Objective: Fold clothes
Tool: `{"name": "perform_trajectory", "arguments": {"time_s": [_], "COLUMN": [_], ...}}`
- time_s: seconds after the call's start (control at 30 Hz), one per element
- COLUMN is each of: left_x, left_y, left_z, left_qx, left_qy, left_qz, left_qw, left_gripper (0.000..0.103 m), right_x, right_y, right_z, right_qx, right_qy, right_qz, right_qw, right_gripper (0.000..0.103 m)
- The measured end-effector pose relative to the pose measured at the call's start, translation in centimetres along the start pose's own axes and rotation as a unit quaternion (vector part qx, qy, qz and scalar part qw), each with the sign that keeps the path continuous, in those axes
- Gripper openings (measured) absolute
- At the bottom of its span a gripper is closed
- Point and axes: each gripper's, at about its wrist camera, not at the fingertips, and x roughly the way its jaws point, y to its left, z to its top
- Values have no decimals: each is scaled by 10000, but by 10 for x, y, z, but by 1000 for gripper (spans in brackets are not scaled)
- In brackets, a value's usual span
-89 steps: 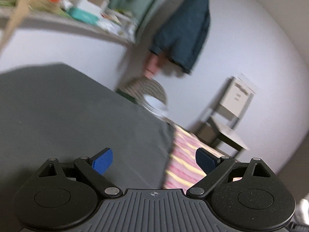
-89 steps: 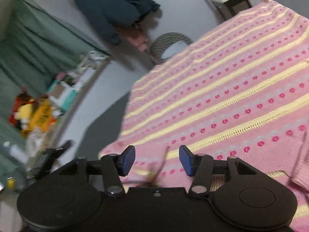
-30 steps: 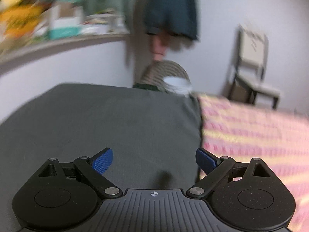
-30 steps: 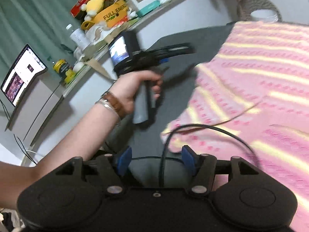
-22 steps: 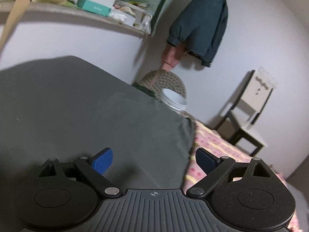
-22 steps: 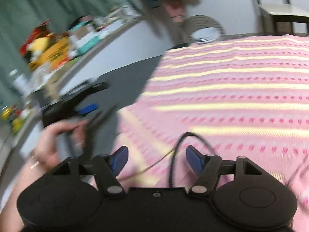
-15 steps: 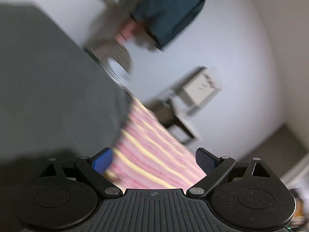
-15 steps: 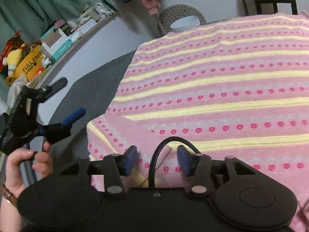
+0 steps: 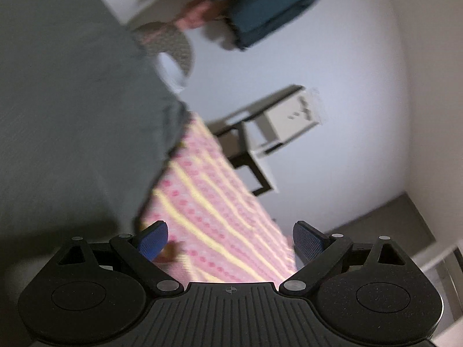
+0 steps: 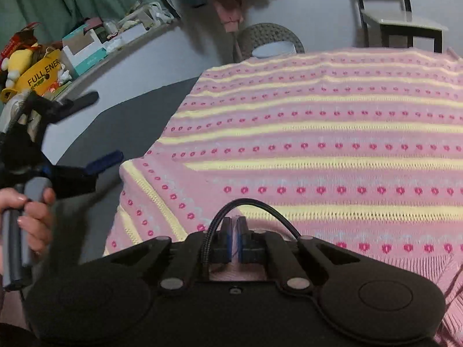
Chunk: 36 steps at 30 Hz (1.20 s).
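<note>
A pink knit sweater (image 10: 303, 144) with yellow stripes and red dots lies spread on a dark grey surface (image 10: 127, 121). One sleeve (image 10: 150, 196) is folded over its left side. My right gripper (image 10: 234, 232) sits at the sweater's near edge with its blue pads pressed together on the knit, and a black cable (image 10: 249, 205) arches over them. In the left wrist view my left gripper (image 9: 230, 241) is open and tilted, hovering over the sweater's (image 9: 208, 202) left edge with nothing between its pads. A hand (image 10: 31, 211) holds the left gripper (image 10: 98, 128) left of the sweater.
A chair (image 10: 399, 20) and a woven basket (image 10: 269, 39) holding a white bowl stand past the far edge. A dark jacket (image 9: 260, 0) hangs on the wall. A shelf (image 10: 86, 46) crowded with boxes and a toy runs along the left.
My right gripper has gone from open to shut at the sweater's near edge. My left gripper has swung from over the grey surface toward the sweater's left edge, staying open.
</note>
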Motion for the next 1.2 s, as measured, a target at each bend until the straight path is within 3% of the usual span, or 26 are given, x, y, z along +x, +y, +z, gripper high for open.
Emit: {"name": "perform_trajectory", "arguments": {"time_s": [0.07,0.17,0.33,0.43,0.5,0.57,0.77,0.8,0.87,0.97,1.1,1.2], "left_x": [3,11,25,24,23,19,13,16,20,18,0,-18], "left_y": [-5,-6,5,1,-7,-10,-9,-11,-13,-19,-19,-20], "left_z": [-1,-6,-13,-16,-16,-18,-17,-17,-19,-19,-10,-3], "left_qx": [149,256,298,668,1104,1292,1338,1454,1839,1903,1587,1312], "left_qy": [78,286,483,445,413,445,333,321,424,434,107,-76], "left_qz": [-172,-102,521,894,1186,1255,1363,1641,1804,1892,1802,1538], "left_qw": [9997,9992,9970,9928,9859,9826,9810,9751,9653,9624,9707,9793], "left_gripper": [93,93,93,93,93,93,93,93,93,93,93,93], "right_x": [-4,-16,-35,-39,-41,-41,-18,-16,-13,-7,-17,-50], "right_y": [8,30,82,108,122,133,138,138,138,137,138,121], "right_z": [1,-1,-18,-37,-51,-65,-85,-88,-91,-89,-86,-84], "right_qx": [-53,-489,-1328,-1684,-1913,-2137,-2165,-2131,-2035,-1717,-1656,-1329], "right_qy": [-155,-437,-151,275,481,549,718,689,642,737,707,631], "right_qz": [-206,-248,820,1253,1361,1358,1061,1097,1188,1506,1505,1831], "right_qw": [9997,9975,9876,9773,9709,9659,9678,9684,9697,9708,9721,9720], "right_gripper": [17,26,44,44,44,45,42,40,36,32,32,34]}}
